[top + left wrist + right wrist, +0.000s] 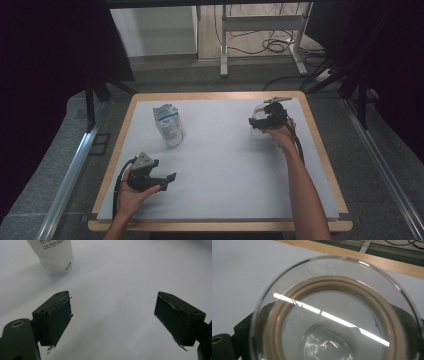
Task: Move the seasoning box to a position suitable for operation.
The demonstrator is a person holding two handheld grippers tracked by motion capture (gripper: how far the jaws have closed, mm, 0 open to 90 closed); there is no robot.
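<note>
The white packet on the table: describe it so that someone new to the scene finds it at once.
Start at the table with its white mat. The packet lies in the far left part, beyond the left gripper. It is white and crinkled with blue print, unlike the glass lid in the right gripper.

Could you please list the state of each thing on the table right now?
Left tool: open, empty, low over the white mat.
Right tool: shut on the glass lid.
Glass lid: held up off the mat, beige seal ring in place.
White packet: lying on the mat, untouched.
</note>
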